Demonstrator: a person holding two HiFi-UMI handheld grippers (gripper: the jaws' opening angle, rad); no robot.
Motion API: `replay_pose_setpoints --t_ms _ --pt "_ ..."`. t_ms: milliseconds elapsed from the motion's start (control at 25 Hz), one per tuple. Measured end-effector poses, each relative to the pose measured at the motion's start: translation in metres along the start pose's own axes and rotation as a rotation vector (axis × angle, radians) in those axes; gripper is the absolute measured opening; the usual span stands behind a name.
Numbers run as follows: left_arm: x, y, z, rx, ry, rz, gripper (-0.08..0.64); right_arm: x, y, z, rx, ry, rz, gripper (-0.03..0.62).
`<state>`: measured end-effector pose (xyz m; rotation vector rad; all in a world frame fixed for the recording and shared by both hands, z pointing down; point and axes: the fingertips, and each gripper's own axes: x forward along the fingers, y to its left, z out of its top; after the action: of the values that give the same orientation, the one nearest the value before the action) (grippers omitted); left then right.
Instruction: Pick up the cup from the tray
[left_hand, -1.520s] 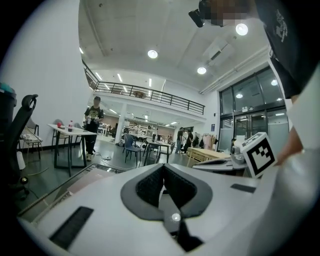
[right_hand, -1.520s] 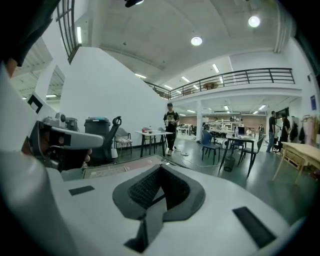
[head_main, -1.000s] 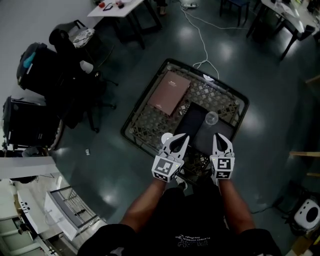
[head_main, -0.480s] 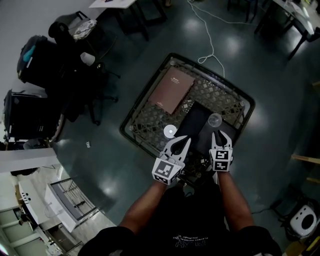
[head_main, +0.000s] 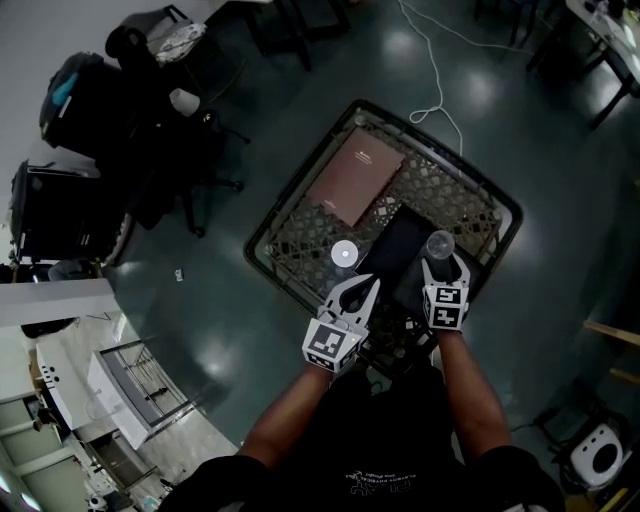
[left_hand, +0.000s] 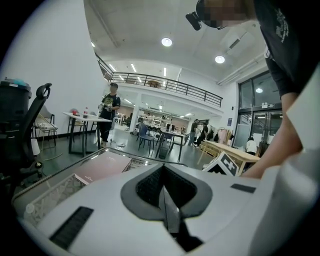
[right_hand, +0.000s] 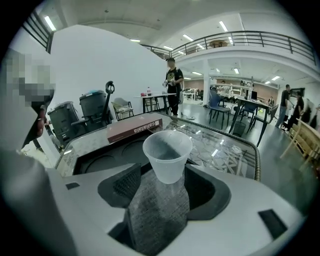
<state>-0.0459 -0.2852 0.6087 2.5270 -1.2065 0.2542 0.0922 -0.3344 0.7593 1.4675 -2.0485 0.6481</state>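
Cup (right_hand: 166, 155): translucent, milky white, no print. Tray (head_main: 392, 248): plain matte black. Book (head_main: 356, 177) by the surface's far edge: reddish brown cover, white lettering on the spine. Surface (head_main: 300, 232): pale beige-grey lattice weave pattern under glass, dark near-black rim. Small round disc (head_main: 344, 253) near the tray's left edge: white. Left tongs (head_main: 362, 288): white shell, dark grey ribbed pads, marker cube in black-and-white squares. Floor (head_main: 560, 170): dark blue-grey, glossy, with white light spots. Cable (head_main: 437, 70) on the floor: white. Person's shirt (head_main: 390, 470): black with small white print.
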Motion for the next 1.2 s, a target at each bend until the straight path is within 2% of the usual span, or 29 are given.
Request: replay_pose_setpoints --t_ms 440,720,1000,1200 --pt "-0.004 0.002 -0.009 -0.030 0.016 0.014 0.008 0.030 -0.008 0.004 0.014 0.031 -0.012 0.264" --pt "-0.008 0.006 -0.011 -0.031 0.017 0.025 0.008 0.035 -0.009 0.002 -0.013 0.033 -0.014 0.264" --pt "-0.017 0.008 -0.010 -0.036 0.008 0.034 0.008 0.022 -0.004 0.011 -0.041 0.007 -0.013 0.264" --pt "-0.022 0.000 -0.005 -0.032 -0.001 0.005 0.008 0.002 0.009 0.019 -0.079 -0.031 0.004 0.264"
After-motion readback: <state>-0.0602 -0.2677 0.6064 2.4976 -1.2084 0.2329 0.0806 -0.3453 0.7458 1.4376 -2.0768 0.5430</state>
